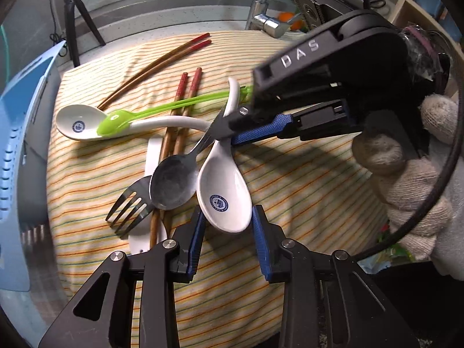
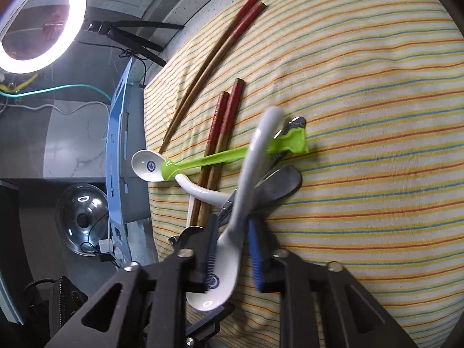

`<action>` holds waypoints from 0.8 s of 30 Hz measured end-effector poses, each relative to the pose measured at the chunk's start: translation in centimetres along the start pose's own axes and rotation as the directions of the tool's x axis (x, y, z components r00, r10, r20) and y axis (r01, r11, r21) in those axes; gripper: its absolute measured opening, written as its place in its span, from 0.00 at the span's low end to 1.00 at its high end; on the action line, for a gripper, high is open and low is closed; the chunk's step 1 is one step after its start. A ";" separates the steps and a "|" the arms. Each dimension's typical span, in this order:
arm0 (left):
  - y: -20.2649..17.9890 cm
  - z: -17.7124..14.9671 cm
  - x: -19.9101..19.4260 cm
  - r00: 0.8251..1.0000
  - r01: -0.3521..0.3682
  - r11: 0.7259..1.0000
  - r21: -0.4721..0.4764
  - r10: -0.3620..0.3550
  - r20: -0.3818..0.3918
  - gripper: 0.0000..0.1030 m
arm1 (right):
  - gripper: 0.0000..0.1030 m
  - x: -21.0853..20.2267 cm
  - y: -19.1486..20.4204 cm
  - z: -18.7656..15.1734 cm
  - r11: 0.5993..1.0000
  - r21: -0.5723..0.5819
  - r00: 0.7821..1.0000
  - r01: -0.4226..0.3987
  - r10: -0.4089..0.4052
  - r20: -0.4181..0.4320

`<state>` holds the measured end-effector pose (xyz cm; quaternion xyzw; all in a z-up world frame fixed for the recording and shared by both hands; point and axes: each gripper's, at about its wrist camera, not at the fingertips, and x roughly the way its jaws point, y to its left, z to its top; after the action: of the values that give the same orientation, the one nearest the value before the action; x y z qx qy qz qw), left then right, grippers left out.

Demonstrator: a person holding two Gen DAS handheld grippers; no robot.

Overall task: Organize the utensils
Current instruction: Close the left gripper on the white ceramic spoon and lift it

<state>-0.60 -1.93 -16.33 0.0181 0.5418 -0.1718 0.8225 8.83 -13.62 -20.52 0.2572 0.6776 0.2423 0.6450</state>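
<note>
A white ceramic spoon with a blue emblem lies across a heap of utensils on the striped cloth. My left gripper is shut on the tip of its bowl, one blue pad on each side. My right gripper reaches in from the right, and in its own view it is shut on the neck of the same spoon. Under the spoon lie a metal spoon, a dark fork, a green plastic spoon, a second white spoon and two pairs of chopsticks.
A blue plastic rack stands off the cloth's left edge. Behind the cloth are a tap and a tripod. A gloved hand holds the right gripper. A ring light and a glass pot lid are off to the left.
</note>
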 end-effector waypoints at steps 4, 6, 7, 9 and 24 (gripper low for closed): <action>0.2 0.2 0.5 1.000 0.004 1.000 0.007 -0.004 0.004 0.31 | 0.12 0.1 -0.2 0.3 1.000 -0.009 1.000 -0.010 0.010 -0.002; 0.3 0.3 0.7 1.000 0.011 1.000 0.008 -0.011 0.006 0.30 | 0.13 0.3 -0.3 0.5 1.000 -0.012 1.000 -0.014 0.014 -0.009; 0.4 0.4 0.7 1.000 0.016 1.000 0.005 -0.016 0.007 0.30 | 0.13 0.4 -0.5 0.7 1.000 0.008 1.000 -0.025 0.025 -0.014; 0.6 0.5 0.6 1.000 0.025 1.000 -0.002 -0.025 0.009 0.30 | 0.12 0.5 -0.6 0.8 0.999 0.016 0.999 -0.031 0.031 -0.016; 0.1 -1.3 -3.1 0.986 0.164 0.985 -0.057 -0.161 0.048 0.29 | 0.11 -2.8 -0.1 -2.0 0.999 0.025 0.999 -0.043 0.043 0.002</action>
<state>-2.80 -0.78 -14.08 -0.0550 0.5285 -0.2219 0.8176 6.94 -15.50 -18.41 0.2800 0.6745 0.2474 0.6367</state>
